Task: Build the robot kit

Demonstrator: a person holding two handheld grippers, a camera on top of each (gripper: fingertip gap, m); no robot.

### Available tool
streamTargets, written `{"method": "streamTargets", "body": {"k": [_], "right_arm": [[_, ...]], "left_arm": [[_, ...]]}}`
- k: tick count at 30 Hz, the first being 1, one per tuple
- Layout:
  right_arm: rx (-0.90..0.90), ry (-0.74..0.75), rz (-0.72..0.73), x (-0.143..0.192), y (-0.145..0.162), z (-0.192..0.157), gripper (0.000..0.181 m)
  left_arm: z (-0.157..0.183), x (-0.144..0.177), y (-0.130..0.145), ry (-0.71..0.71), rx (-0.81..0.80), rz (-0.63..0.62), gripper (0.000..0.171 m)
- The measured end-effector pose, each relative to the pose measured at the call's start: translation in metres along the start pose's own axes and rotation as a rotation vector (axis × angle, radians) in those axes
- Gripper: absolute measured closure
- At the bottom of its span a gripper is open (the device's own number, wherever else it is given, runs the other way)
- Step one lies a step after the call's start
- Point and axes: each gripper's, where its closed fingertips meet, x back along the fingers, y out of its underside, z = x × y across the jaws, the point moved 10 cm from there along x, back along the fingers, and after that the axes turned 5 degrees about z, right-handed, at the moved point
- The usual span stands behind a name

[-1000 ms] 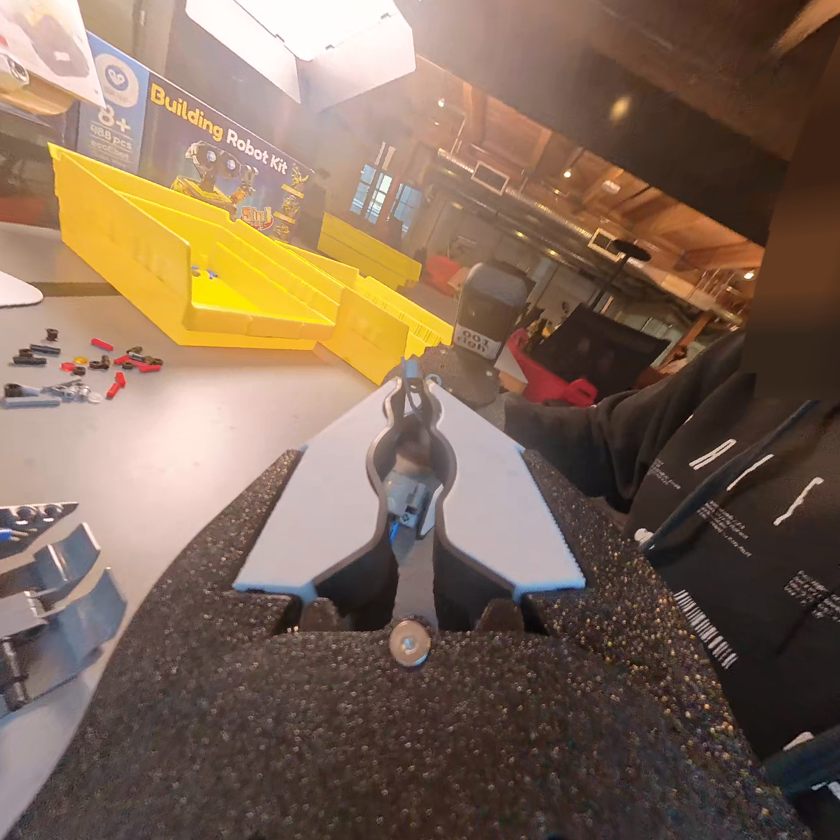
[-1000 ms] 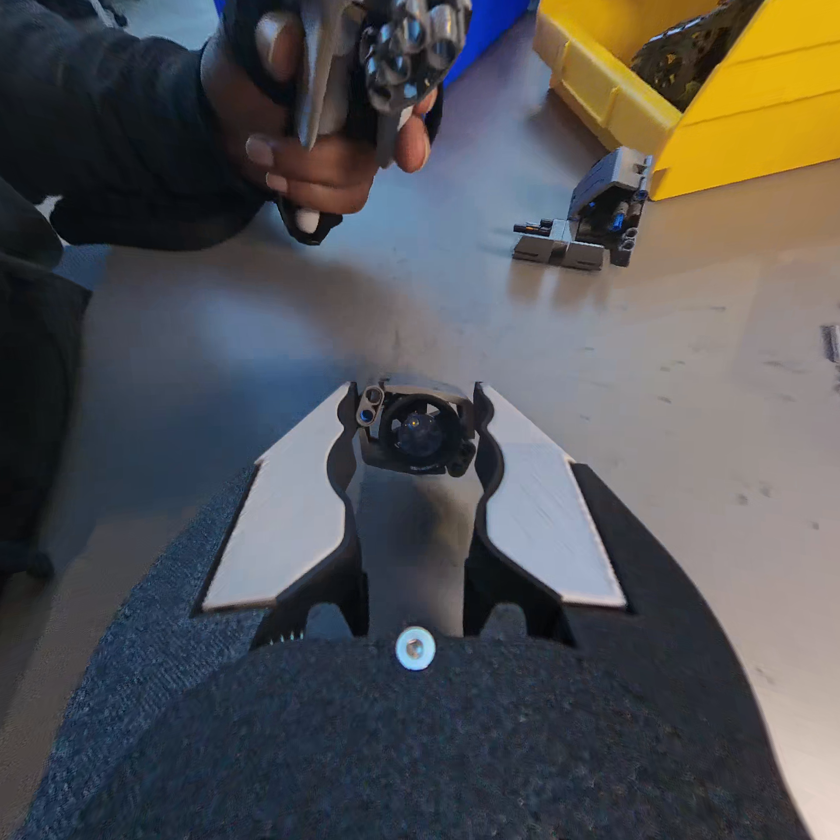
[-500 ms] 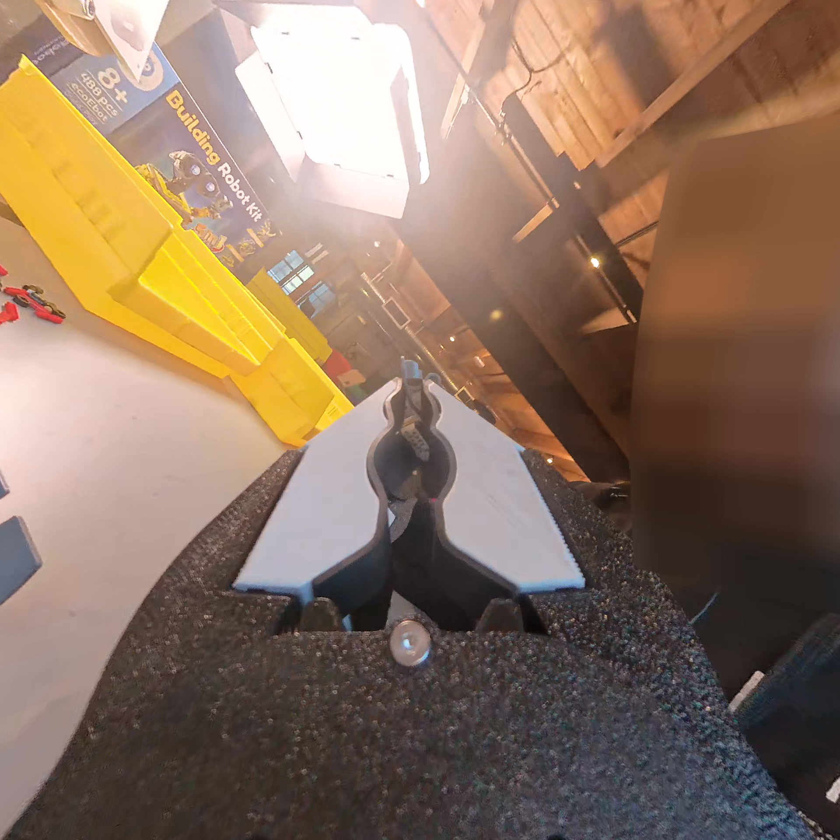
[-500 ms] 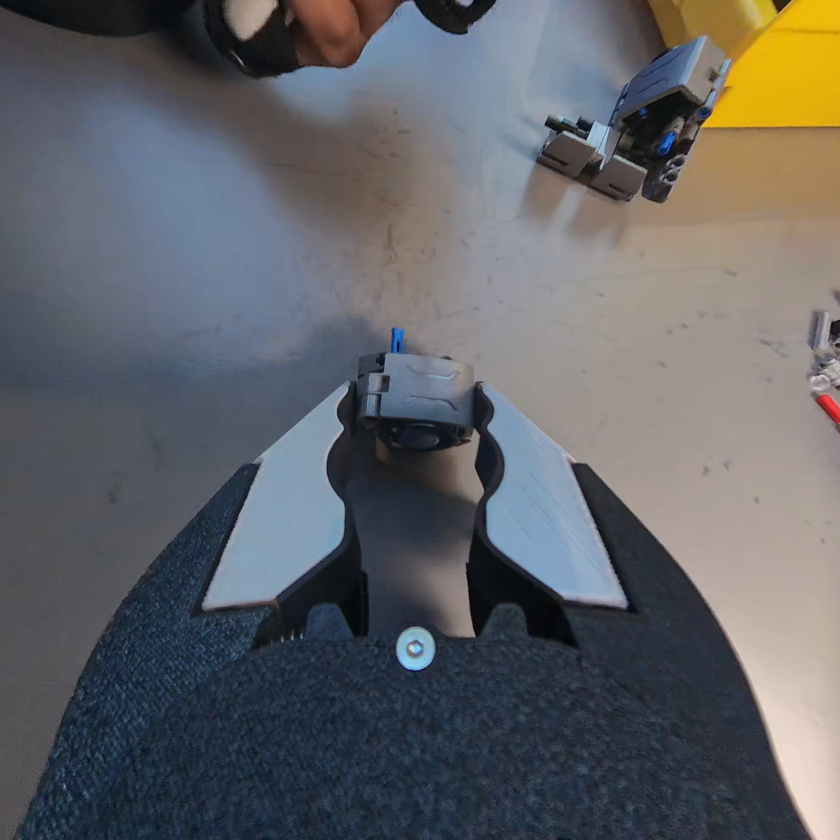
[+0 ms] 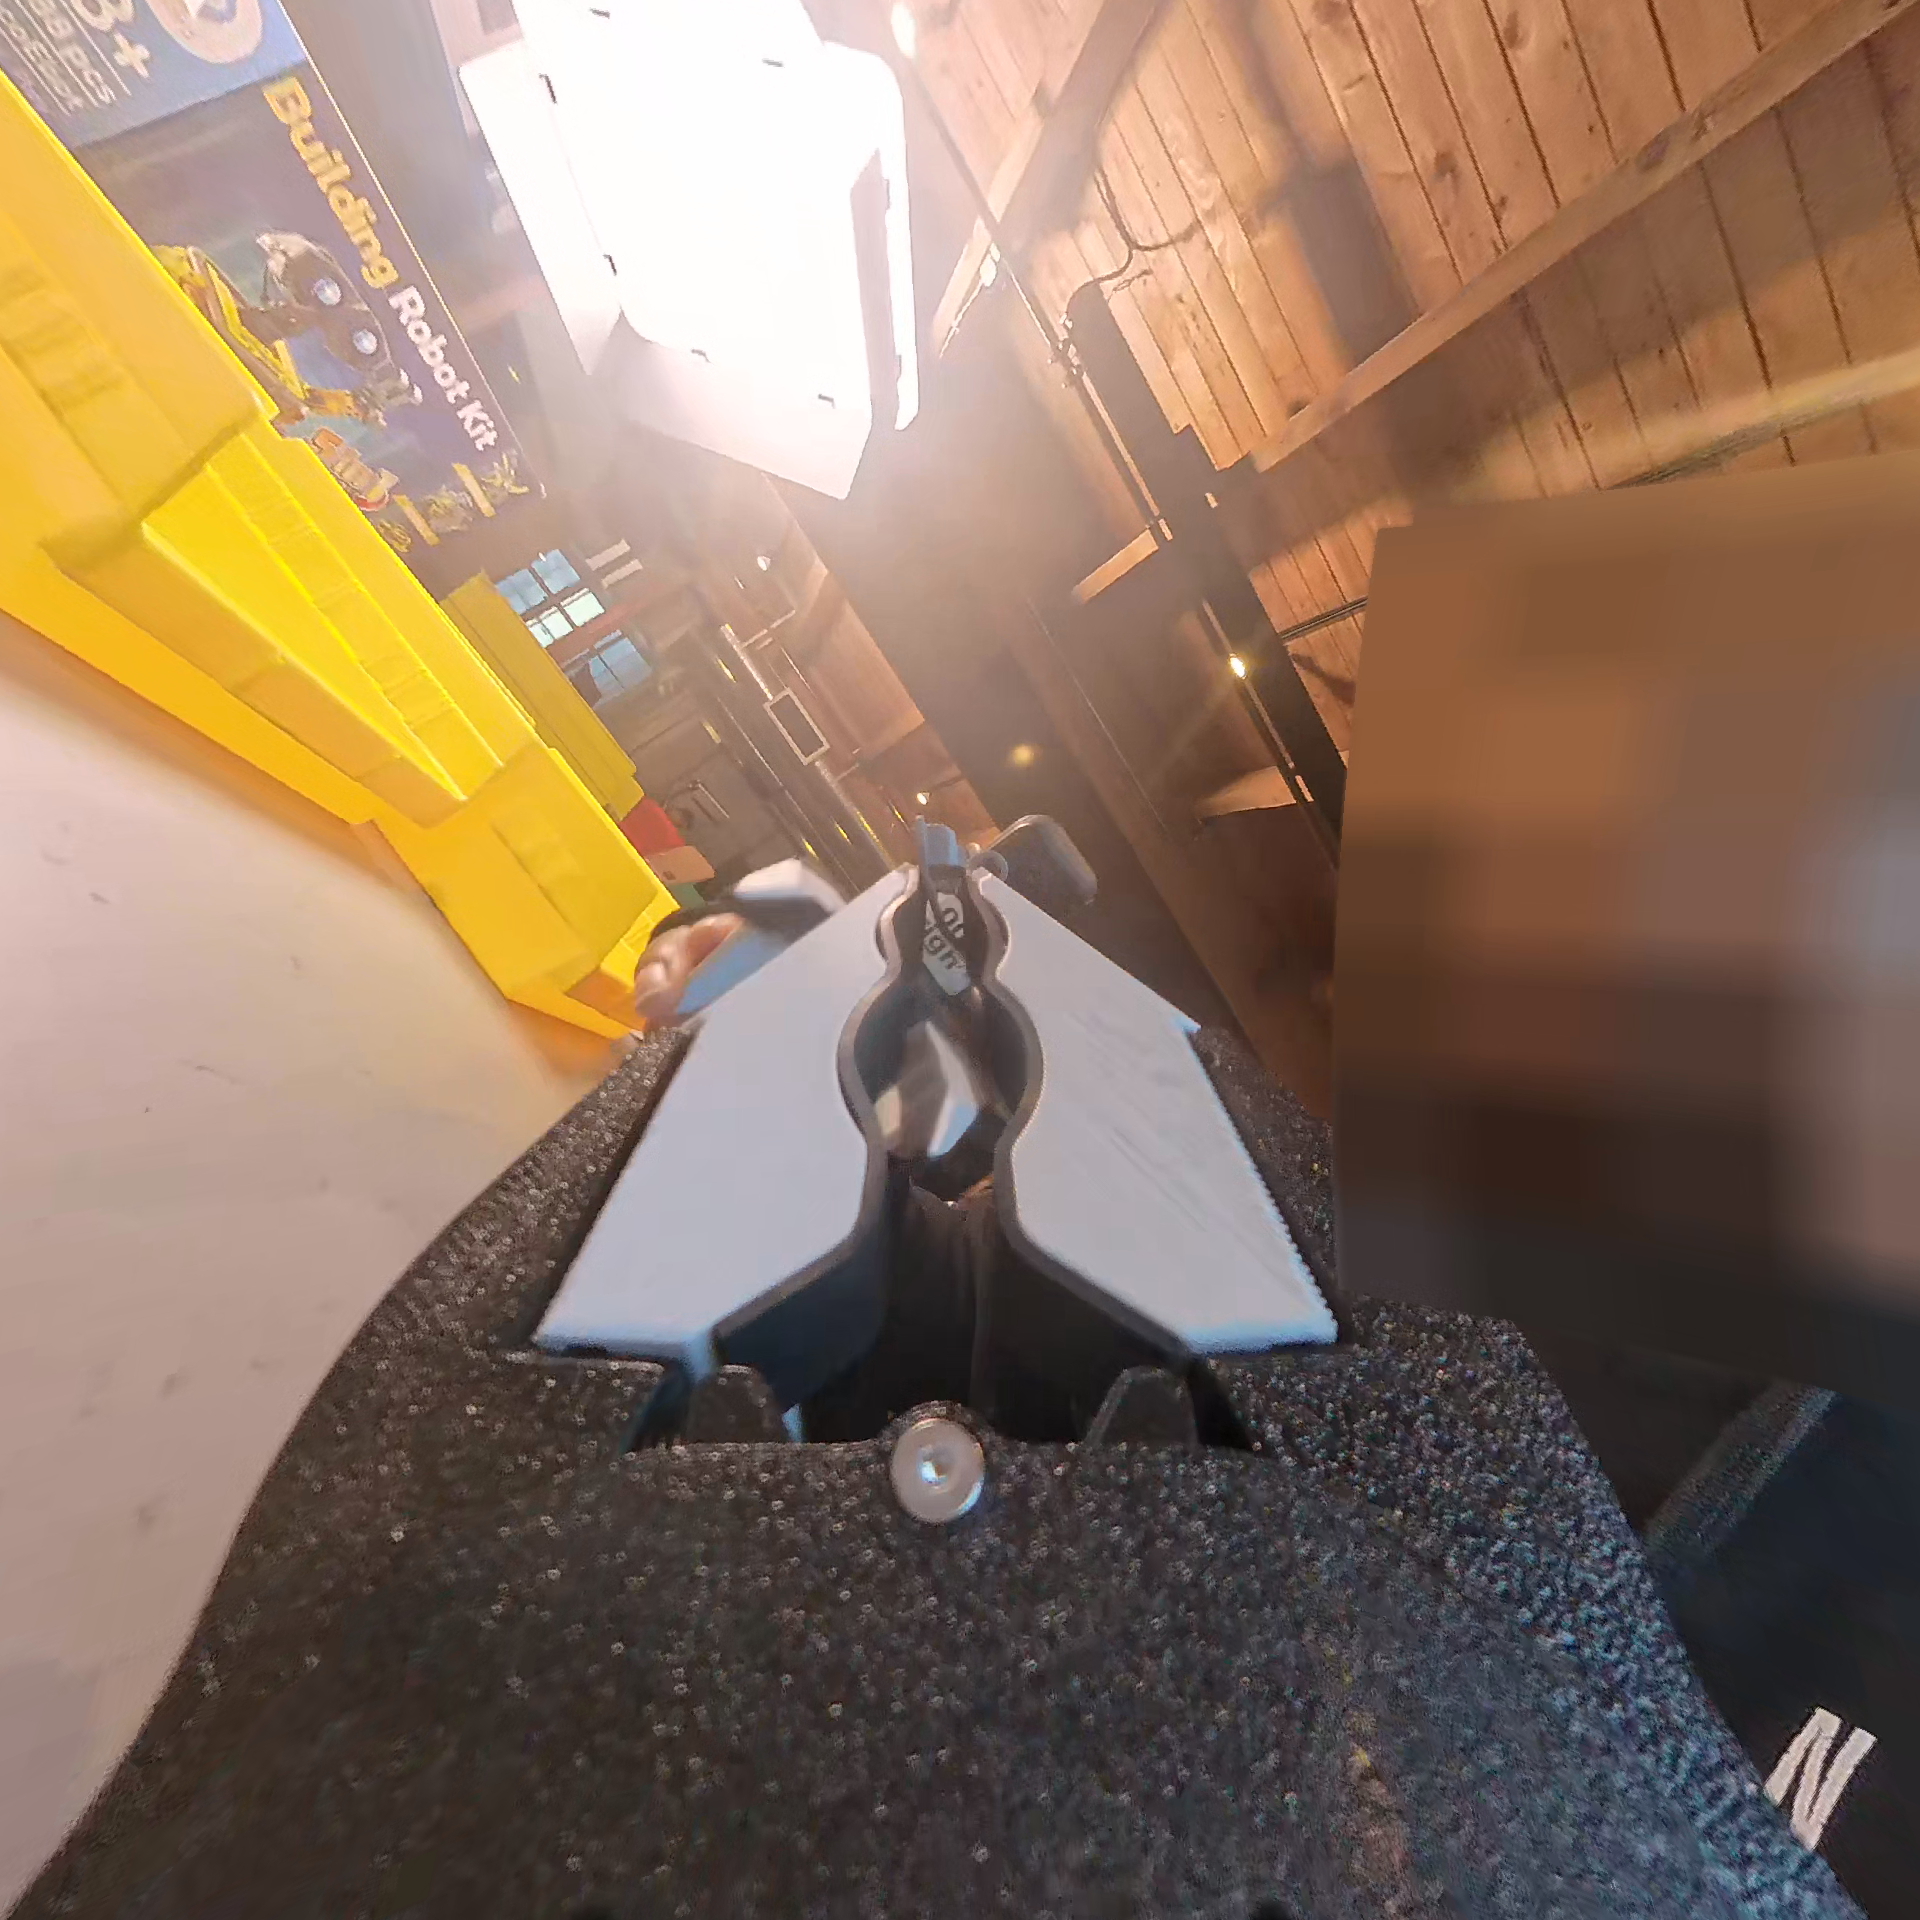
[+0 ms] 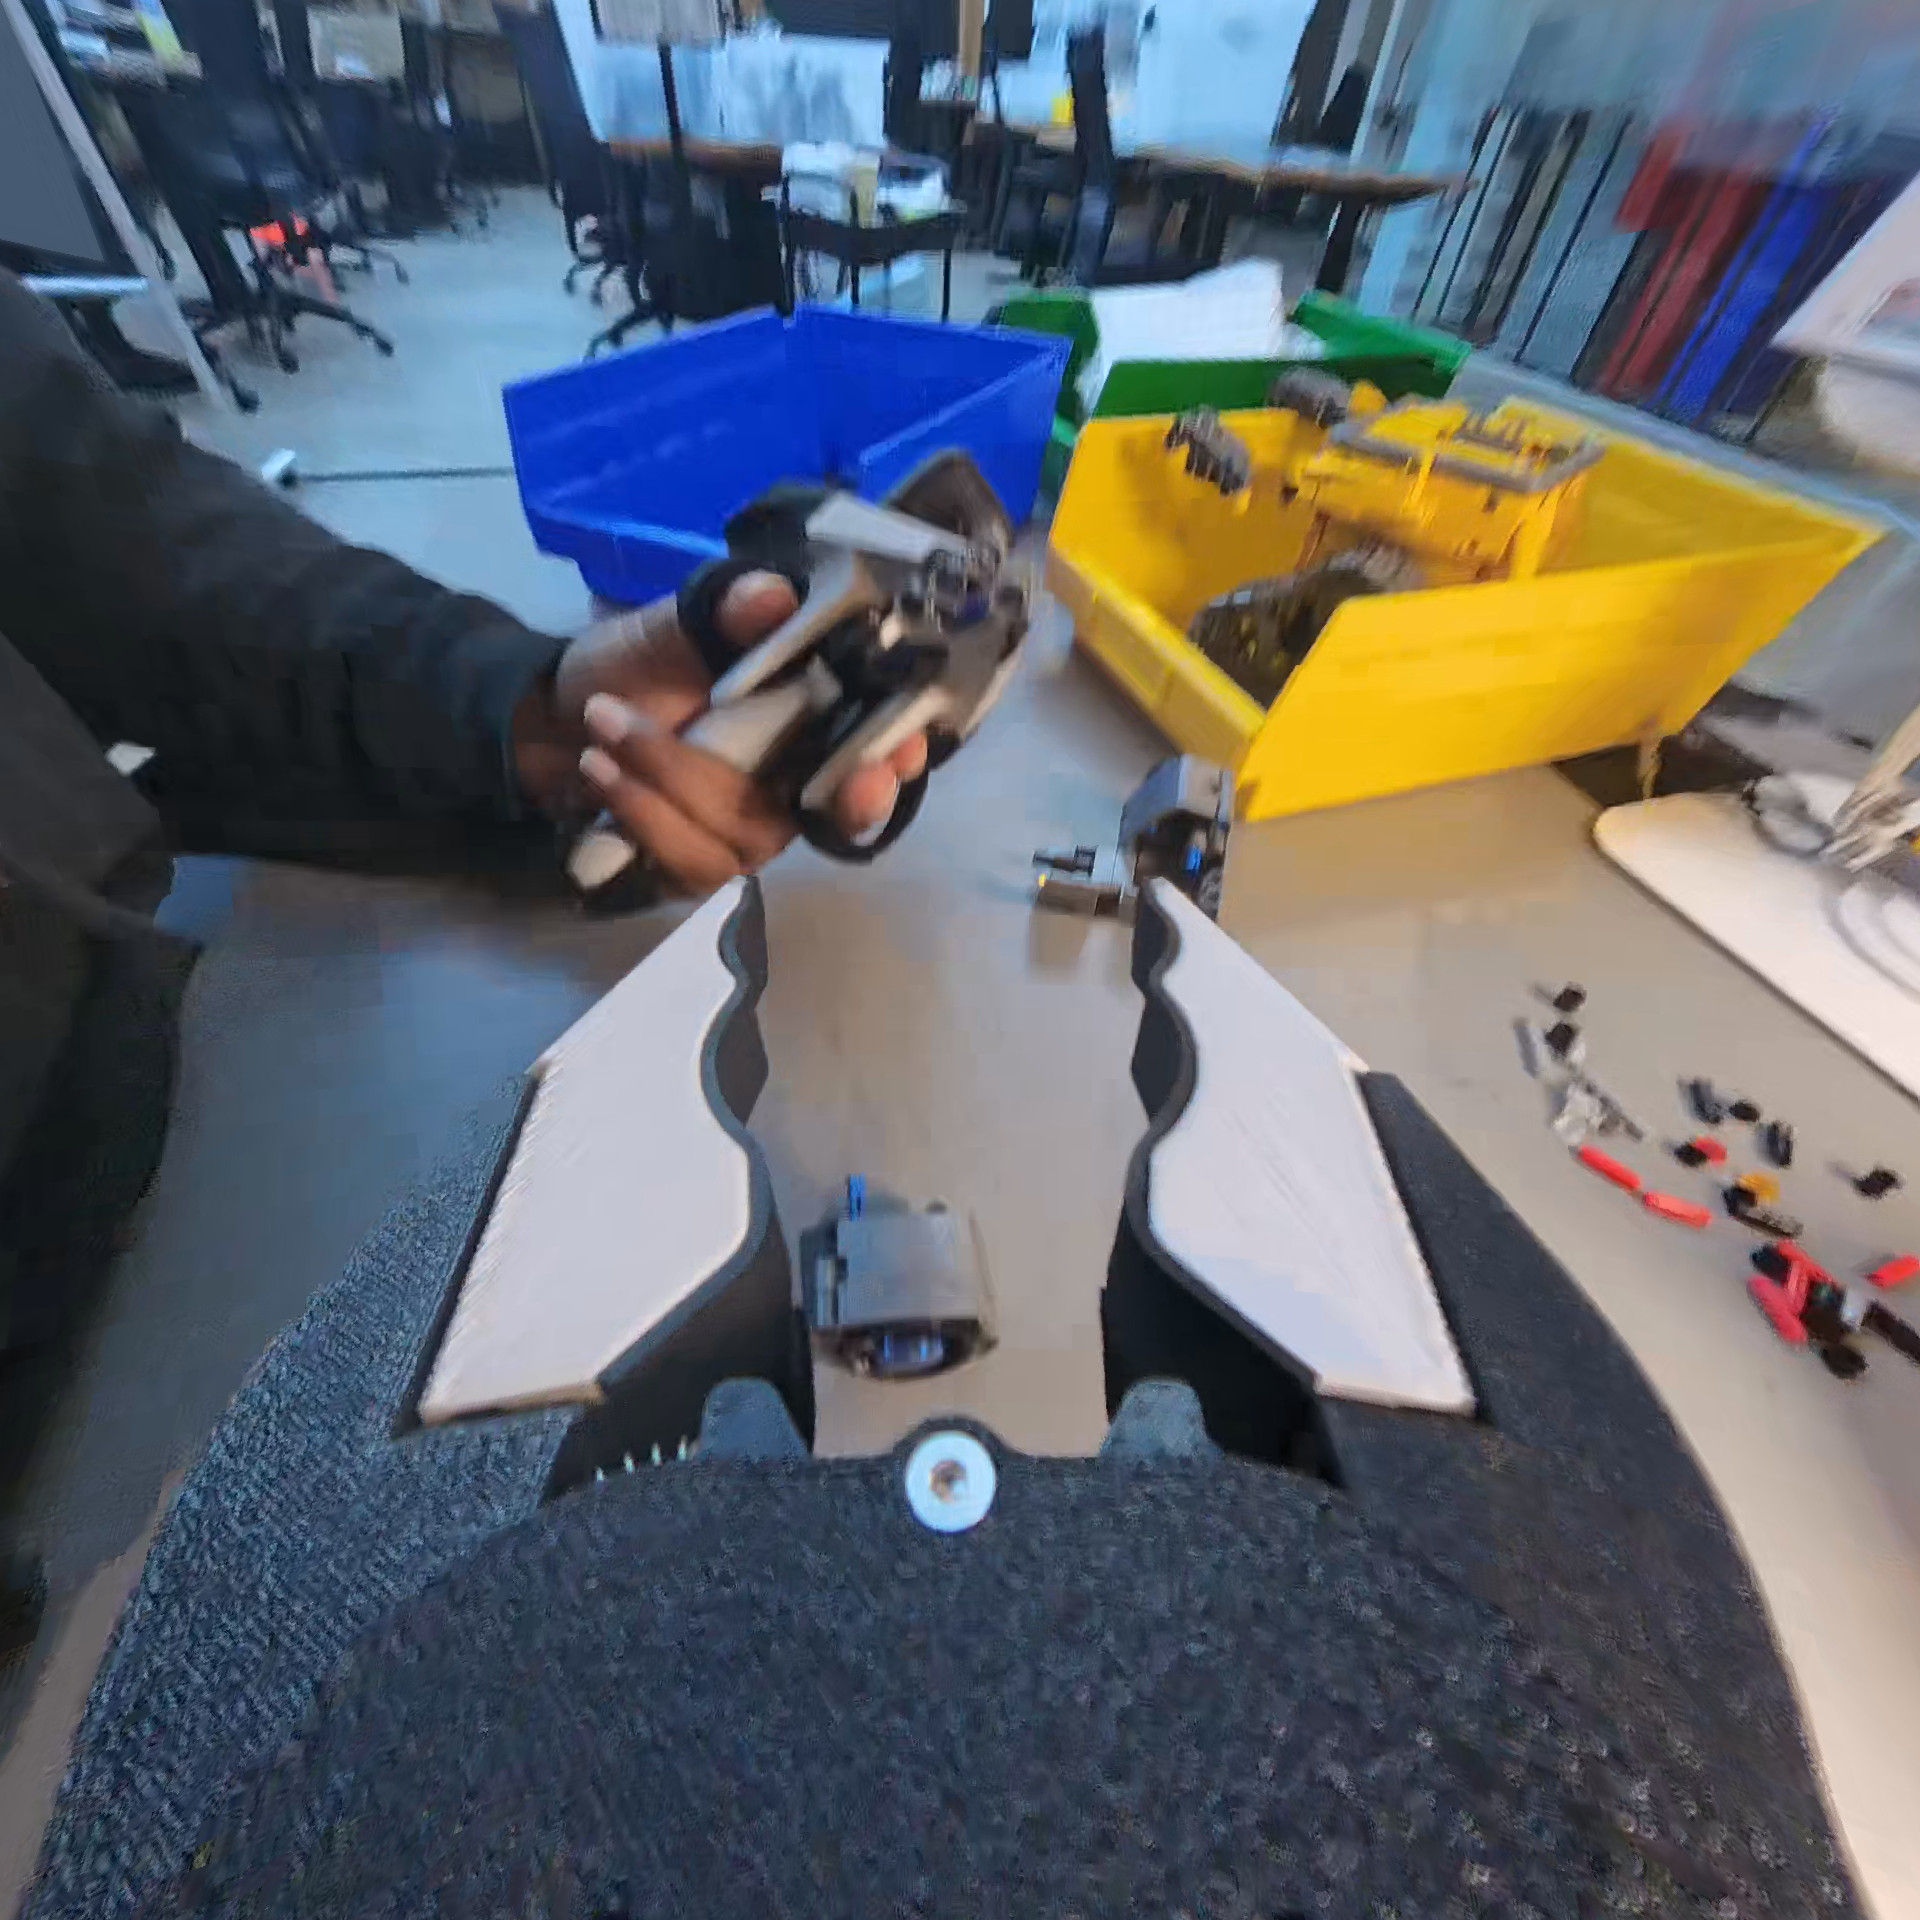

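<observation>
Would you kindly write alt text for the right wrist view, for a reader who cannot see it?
The right gripper is open above a grey table, with a small dark grey block piece lying between its fingers near their base. Farther off, a hand holds the left gripper, before blue and yellow bins.

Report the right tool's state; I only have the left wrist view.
Observer: The right tool is open, jaws wide apart, gripping nothing.
Operator: Say what lies under it.
Observer: A small dark grey plastic block with a blue pin lies on the grey table between its fingers, near their base.
Operator: Name the bins beyond.
Observer: A blue plastic bin stands left of a yellow plastic bin holding yellow and black parts.
</observation>
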Motion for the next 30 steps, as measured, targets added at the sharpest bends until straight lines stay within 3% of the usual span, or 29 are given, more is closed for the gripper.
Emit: {"method": "streamTargets", "body": {"k": [4, 9, 17, 30], "right_arm": [[0.149, 0.09, 0.083, -0.01, -0.017, -0.016, 0.113], [0.31, 0.091, 0.058, -0.007, -0.014, -0.022, 0.156], [0.365, -0.188, -0.003, 0.012, -0.012, -0.019, 0.157], [0.426, -0.184, -0.015, 0.012, -0.005, -0.022, 0.157]], "left_arm": [[-0.003, -0.012, 0.019, 0.012, 0.042, -0.054, 0.166], [-0.006, -0.018, 0.032, 0.004, 0.062, -0.131, 0.167], [0.002, -0.025, 0.043, -0.038, -0.065, -0.386, 0.167], [0.004, -0.024, 0.04, -0.134, -0.112, -0.469, 0.159]]}}
